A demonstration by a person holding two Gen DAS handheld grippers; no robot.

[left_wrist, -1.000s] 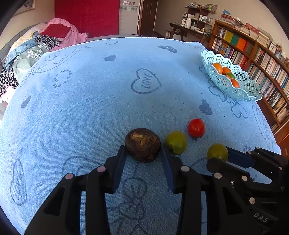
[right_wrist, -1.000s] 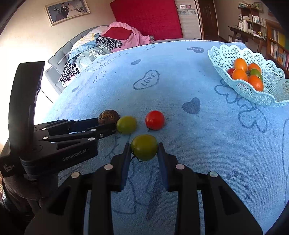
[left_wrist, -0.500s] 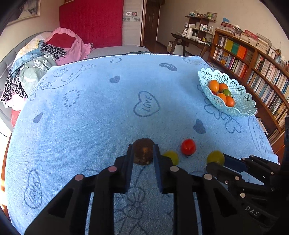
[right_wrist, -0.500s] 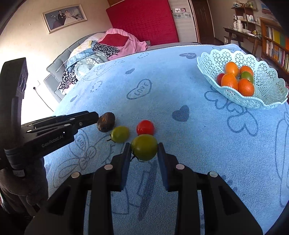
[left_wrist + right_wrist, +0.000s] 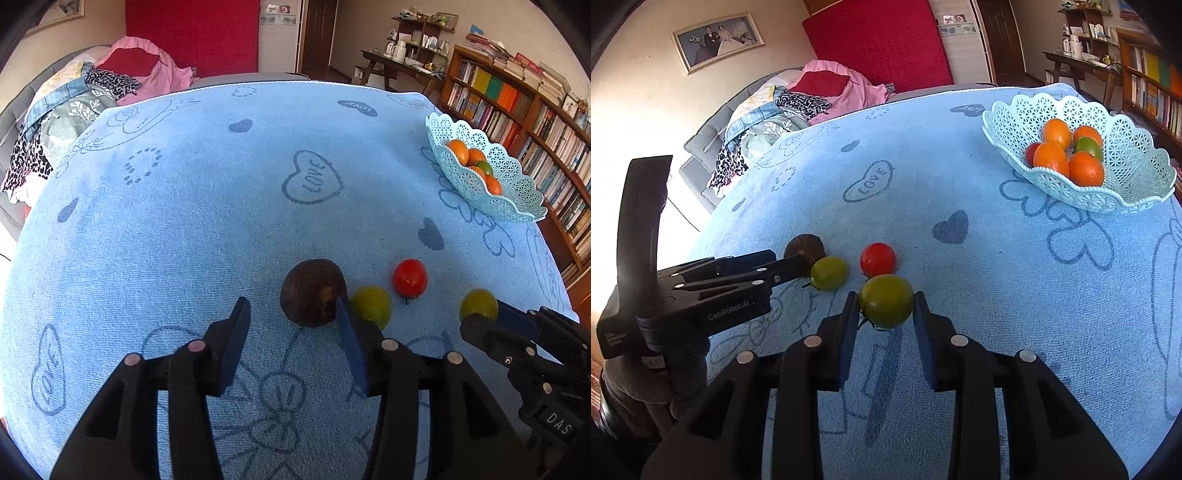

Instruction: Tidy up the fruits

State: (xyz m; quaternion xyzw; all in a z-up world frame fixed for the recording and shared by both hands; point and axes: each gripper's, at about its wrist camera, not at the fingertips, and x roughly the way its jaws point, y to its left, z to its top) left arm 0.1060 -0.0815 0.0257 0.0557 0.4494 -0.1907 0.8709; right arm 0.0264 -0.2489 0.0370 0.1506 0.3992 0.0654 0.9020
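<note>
Your left gripper (image 5: 291,314) gapes wide beside the brown fruit (image 5: 312,291), your right gripper (image 5: 884,306) clamps a green tomato (image 5: 886,301), red tomato (image 5: 878,259) just beyond, blue towel (image 5: 960,295) underneath.

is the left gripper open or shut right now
Open. The left gripper has its fingers spread wide; the brown fruit sits off-centre near the right finger, with clear cloth beside the other.

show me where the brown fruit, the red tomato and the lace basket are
brown fruit (image 5: 310,291), left wrist view, middle of its skin
red tomato (image 5: 878,259), right wrist view, its centre
lace basket (image 5: 1137,162), right wrist view, bare inner wall
</note>
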